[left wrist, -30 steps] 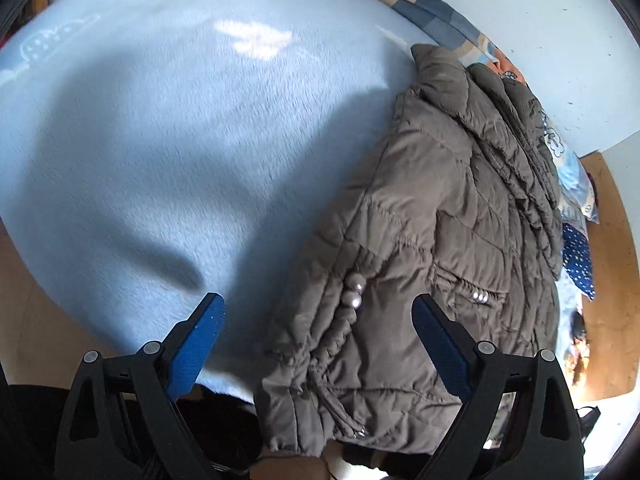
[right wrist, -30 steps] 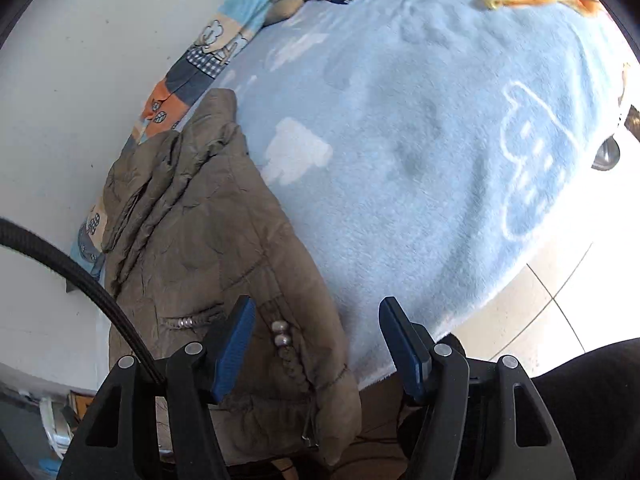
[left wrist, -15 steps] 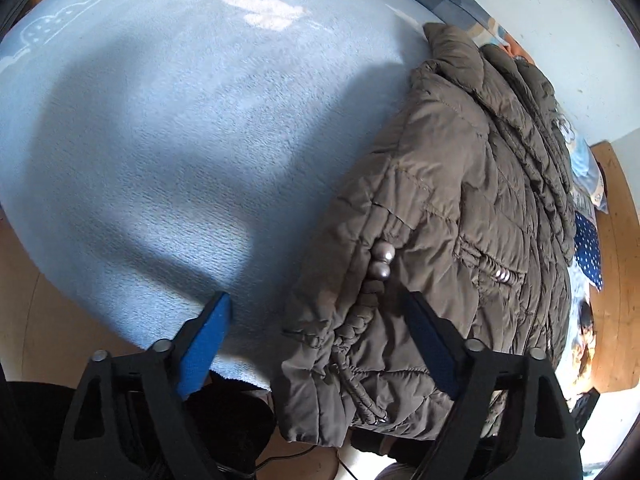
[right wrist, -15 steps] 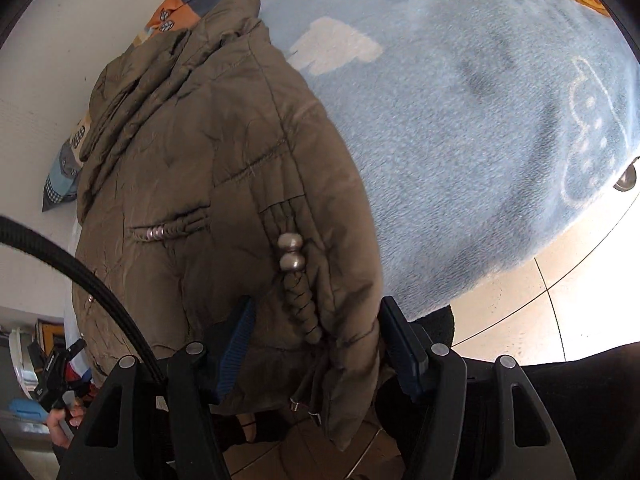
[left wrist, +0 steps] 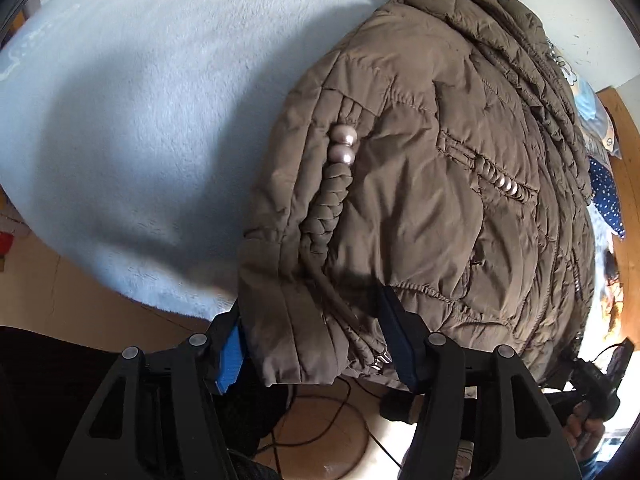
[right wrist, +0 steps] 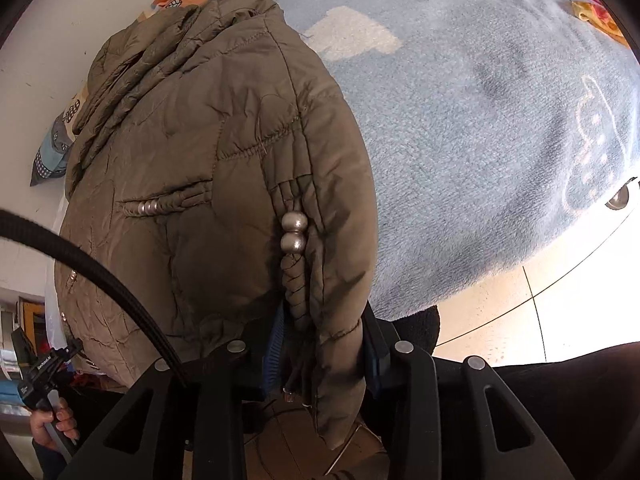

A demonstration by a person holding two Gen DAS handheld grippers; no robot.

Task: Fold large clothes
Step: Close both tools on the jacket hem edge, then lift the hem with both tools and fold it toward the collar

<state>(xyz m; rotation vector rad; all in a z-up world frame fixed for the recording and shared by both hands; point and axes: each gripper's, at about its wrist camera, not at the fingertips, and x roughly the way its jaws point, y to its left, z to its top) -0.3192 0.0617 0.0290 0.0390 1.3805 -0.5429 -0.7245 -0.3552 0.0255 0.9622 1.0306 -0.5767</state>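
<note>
An olive-brown quilted jacket lies folded on a light blue blanket, its hem hanging over the bed's near edge. A braided cord with two silver beads runs down to the hem. My left gripper has its blue pads on both sides of the hem corner, closing on it. In the right wrist view the same jacket fills the left half, and my right gripper is shut on the hem by the braided cord.
The blue blanket covers the bed to the right. A patchwork quilt lies against the white wall. Tiled floor and cables lie below the bed edge. A black cable crosses the right view.
Both grippers moved in onto the jacket's hem at the bed edge. Their jaws narrowed from wide open to closed around the hem fabric.
</note>
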